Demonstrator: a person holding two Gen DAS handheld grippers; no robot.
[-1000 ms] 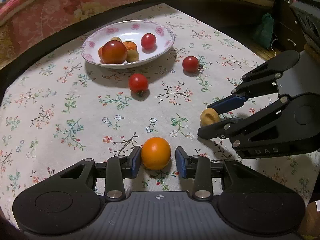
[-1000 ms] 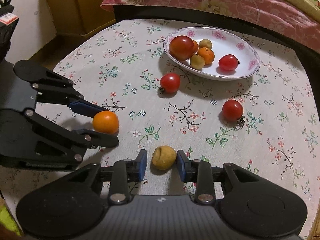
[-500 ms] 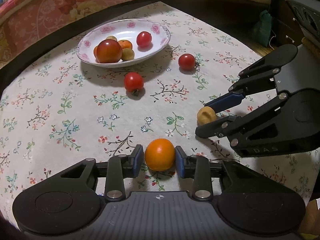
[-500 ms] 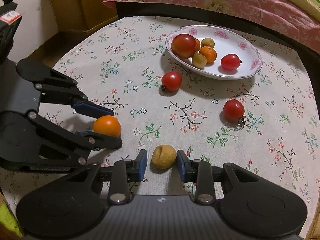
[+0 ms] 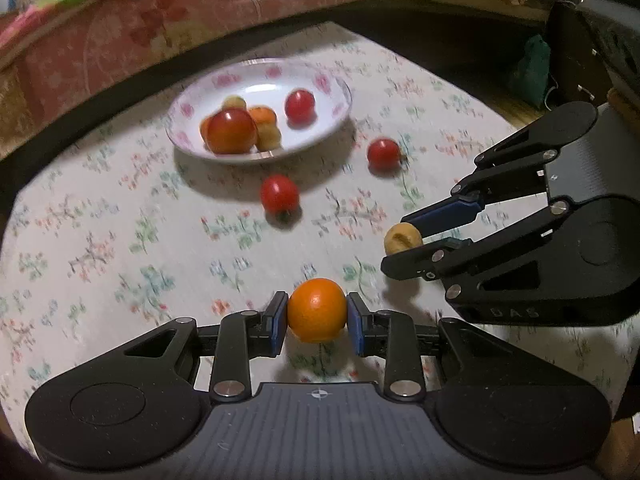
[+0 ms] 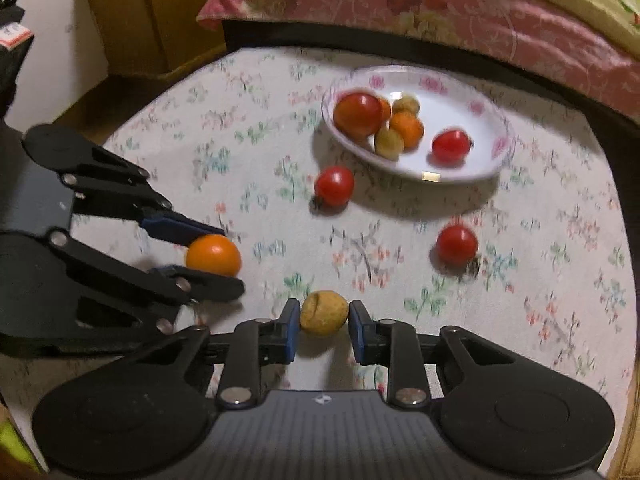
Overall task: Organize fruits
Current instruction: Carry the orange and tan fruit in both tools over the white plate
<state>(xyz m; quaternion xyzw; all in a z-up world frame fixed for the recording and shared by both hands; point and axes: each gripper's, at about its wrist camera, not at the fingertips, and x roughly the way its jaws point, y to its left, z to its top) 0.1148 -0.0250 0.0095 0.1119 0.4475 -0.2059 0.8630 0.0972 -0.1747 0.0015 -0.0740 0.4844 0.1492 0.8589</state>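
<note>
Plate (image 5: pixel 340 114) fruit blurred; 1 half-hidden behind tomato (image 5: pixel 231 130).

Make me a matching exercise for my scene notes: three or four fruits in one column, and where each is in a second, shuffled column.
Things:
1. orange
2. yellow fruit
3. big tomato
4. small tomato

Places:
A. in the plate
B. loose on the cloth, away from the plate
C. in the left gripper
D. in the right gripper

Pairs: 1-C, 2-D, 3-A, 4-B
</note>
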